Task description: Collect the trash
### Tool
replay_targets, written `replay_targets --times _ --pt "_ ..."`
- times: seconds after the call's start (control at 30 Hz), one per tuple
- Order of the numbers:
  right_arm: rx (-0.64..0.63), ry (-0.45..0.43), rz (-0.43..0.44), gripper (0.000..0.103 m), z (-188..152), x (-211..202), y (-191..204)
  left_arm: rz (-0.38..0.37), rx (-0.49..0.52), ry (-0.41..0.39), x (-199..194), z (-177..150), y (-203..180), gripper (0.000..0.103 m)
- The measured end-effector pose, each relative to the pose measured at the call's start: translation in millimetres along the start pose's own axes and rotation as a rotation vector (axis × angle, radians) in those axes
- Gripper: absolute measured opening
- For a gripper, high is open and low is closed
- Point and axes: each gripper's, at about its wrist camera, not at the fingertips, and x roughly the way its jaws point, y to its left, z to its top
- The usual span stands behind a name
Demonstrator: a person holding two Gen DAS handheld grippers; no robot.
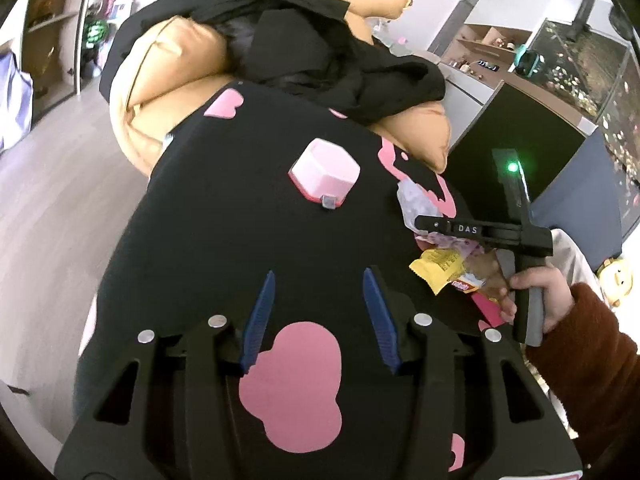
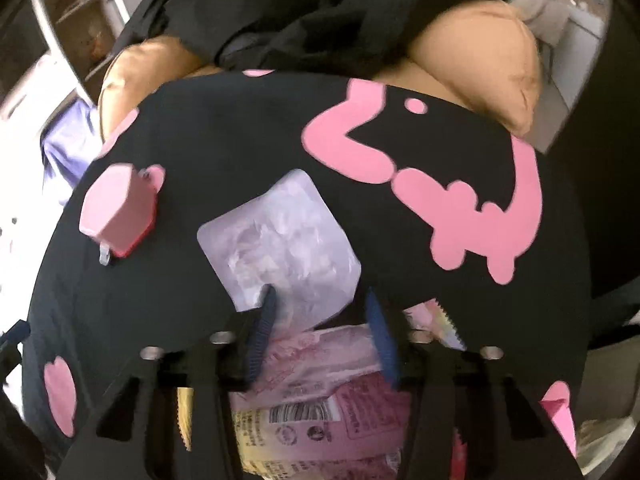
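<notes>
**Clerk:** Item one, trash?

**Checker:** A pale, see-through wrapper [image 2: 288, 232] is lying flat on the black cover [image 1: 224, 240] with pink shapes, which is draping over an orange cushion [image 1: 160, 80]. More trash is sitting lower down: a yellow wrapper [image 1: 436, 266] and pink printed wrappers [image 2: 320, 396], one showing a barcode, are bunching under the right tool beside the person's hand [image 1: 548, 300].

**Clerk:** Item two, right hand-held gripper [image 2: 320, 332]?

**Checker:** It is pointing steeply down at the pale wrapper. Its jaws are standing partly apart, the wrapper's near edge is lying between them, and one blue pad [image 2: 264, 312] is overlapping that edge. No squeeze on it is showing.

**Clerk:** Item three, left hand-held gripper [image 1: 318, 320]?

**Checker:** It is hovering over the cover above a pink patch, jaws about half spread, gripping nothing.

**Clerk:** Other stock?

**Checker:** A small pink box [image 1: 324, 178] is resting on the cover, well apart from the pale wrapper. A black garment [image 1: 320, 40] is lying heaped across the cushion top. A rust-coloured sleeve [image 1: 592, 360] is covering the wrist.
</notes>
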Motion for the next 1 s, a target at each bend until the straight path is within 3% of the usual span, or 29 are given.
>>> replay_targets --times 0.07,0.3,0.37,0.47,0.57,0.63,0.7,0.77,0.93,1.0 --pt "-0.003 -0.023 0.045 0.009 -1 -8 0 -0.004 -0.001 0.010 3 -3 -2 0.044" --pt "-0.014 -0.197 0.143 0.005 -4 -85 -4 -0.053 0.058 0.024 16 -1 -31 0.045" --pt "-0.014 -0.227 0.157 0.005 -6 -107 -11 -0.097 0.095 0.017 22 2 -47 0.051" --pt "0.005 -0.254 0.133 0.005 -16 -129 -24 -0.164 0.141 0.045 39 10 -69 0.054" --pt "-0.003 -0.307 0.046 0.006 -33 -144 -39 -0.175 0.152 0.046 58 21 -87 0.054" --pt "-0.025 -0.331 -0.046 0.012 -47 -147 -47 -0.150 0.178 0.027 76 32 -100 0.054" --pt "-0.020 -0.339 -0.038 0.027 -55 -146 -57 -0.082 0.225 0.022 101 44 -107 0.054" --pt "0.002 -0.346 -0.010 0.028 -64 -147 -67 -0.014 0.228 0.031 127 53 -108 0.054" --pt "0.011 -0.349 -0.003 0.028 -76 -146 -84 0.038 0.108 0.104 173 65 -100 0.054" --pt "0.020 -0.343 0.016 0.028 -78 -143 -87 0.059 0.093 0.093 179 67 -101 0.044"
